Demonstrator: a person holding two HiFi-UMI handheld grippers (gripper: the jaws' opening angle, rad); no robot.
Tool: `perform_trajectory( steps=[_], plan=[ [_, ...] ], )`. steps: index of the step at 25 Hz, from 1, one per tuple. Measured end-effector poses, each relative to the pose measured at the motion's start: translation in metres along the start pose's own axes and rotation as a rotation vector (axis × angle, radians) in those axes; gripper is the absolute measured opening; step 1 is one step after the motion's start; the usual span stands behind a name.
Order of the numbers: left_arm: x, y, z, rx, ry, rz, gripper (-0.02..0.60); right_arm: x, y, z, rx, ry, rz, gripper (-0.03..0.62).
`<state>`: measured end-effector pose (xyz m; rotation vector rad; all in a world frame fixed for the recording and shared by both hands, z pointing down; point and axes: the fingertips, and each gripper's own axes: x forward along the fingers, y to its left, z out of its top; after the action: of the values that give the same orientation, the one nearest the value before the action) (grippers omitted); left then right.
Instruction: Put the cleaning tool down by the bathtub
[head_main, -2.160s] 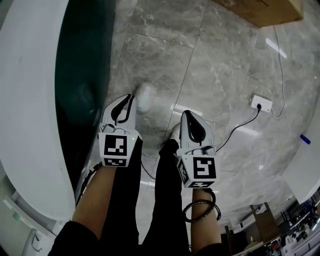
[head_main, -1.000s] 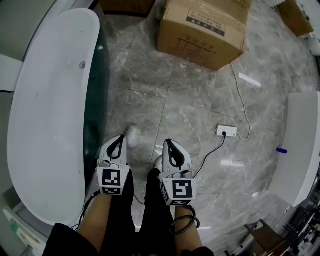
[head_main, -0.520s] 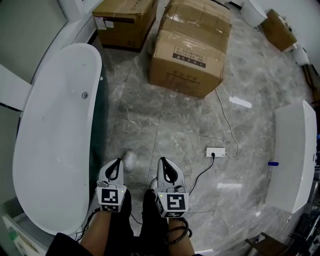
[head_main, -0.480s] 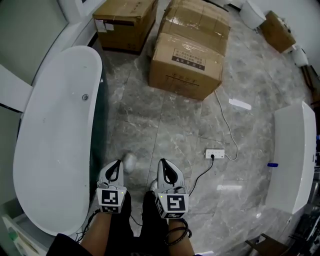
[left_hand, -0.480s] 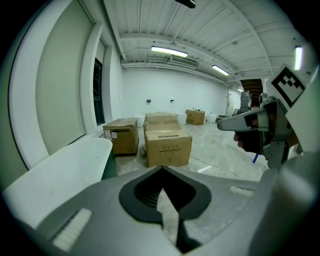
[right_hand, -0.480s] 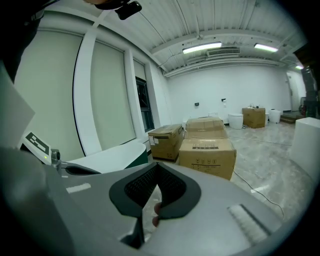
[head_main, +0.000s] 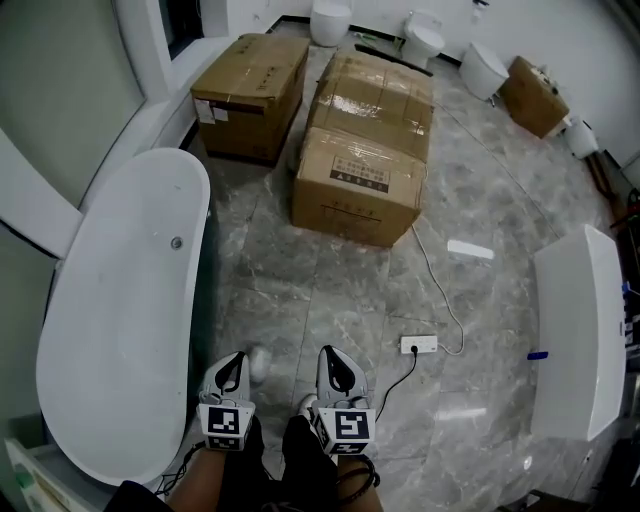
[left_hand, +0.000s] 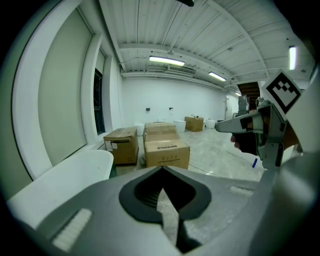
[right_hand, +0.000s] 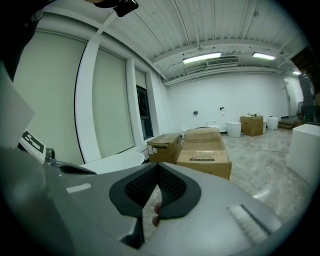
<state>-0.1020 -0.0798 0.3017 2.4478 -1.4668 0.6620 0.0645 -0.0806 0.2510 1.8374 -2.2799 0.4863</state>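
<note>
One bathtub (head_main: 110, 330), white, oval, glossy, single drain hole (head_main: 176, 242), along the left of the grey marble floor (head_main: 340, 280). Left gripper (head_main: 238, 358) near its nearer end, right gripper (head_main: 327, 352) beside: I read both jaw pairs pressed together, empty. Cleaning tool: I cannot find it.

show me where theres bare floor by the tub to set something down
Bare marble floor runs between the bathtub and the power strip, ahead of the left gripper and right gripper, up to the cardboard boxes. It is crowded around the power strip, where cables trail, and at the boxes.
</note>
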Motion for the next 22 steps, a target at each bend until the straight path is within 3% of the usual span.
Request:
perform_trajectory(
  steps=[11,22],
  plan=[
    [-0.028,0.003,0.07,0.026,-0.114,0.053,0.0,-0.027,-0.014,0.048,-0.03,-0.062,0.006,0.019],
    [-0.046,-0.002,0.11,0.026,-0.195,0.075,0.0,-0.046,-0.038,0.087,-0.057,-0.112,0.018,0.017]
  ],
)
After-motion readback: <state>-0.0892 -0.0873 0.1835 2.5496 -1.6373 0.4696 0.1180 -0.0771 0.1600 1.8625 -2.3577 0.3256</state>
